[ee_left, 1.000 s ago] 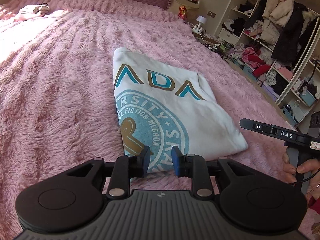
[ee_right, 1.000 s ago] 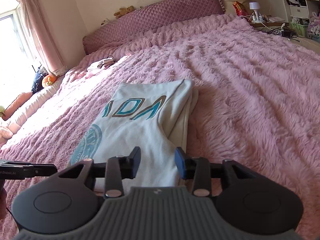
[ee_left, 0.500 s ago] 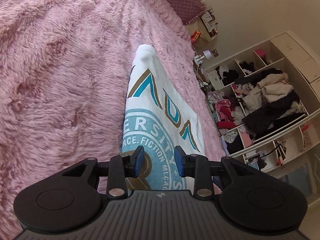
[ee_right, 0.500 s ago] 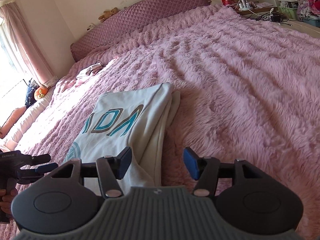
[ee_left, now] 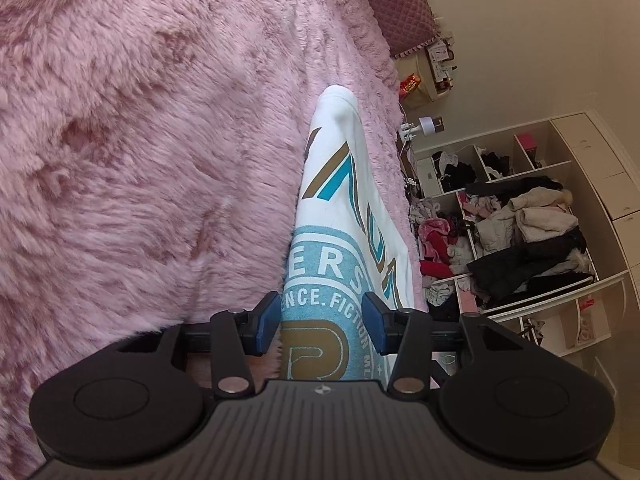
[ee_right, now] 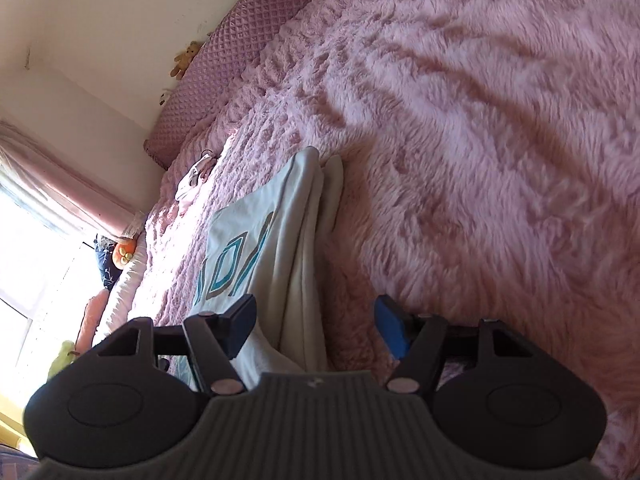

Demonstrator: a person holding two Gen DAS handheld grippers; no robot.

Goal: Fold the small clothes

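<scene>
A white T-shirt (ee_left: 344,216) with a teal and brown print lies folded into a long strip on the pink furry bedspread (ee_left: 140,160). My left gripper (ee_left: 322,322) is open, rolled onto its side, its fingers astride the shirt's near left edge. In the right wrist view the same shirt (ee_right: 276,248) shows its stacked folded layers. My right gripper (ee_right: 314,324) is open wide and tilted, its fingers astride the shirt's near right edge, one finger over the fabric and one over the bedspread.
The bedspread (ee_right: 480,140) spreads wide on all sides. A quilted pink headboard (ee_right: 240,52) and a small crumpled garment (ee_right: 196,176) lie at the far end. Open shelves full of clothes (ee_left: 520,232) stand beside the bed.
Both grippers have rolled sideways and dropped close to the shirt's near corners. Both have opened wider, the right one most. The shirt has not moved.
</scene>
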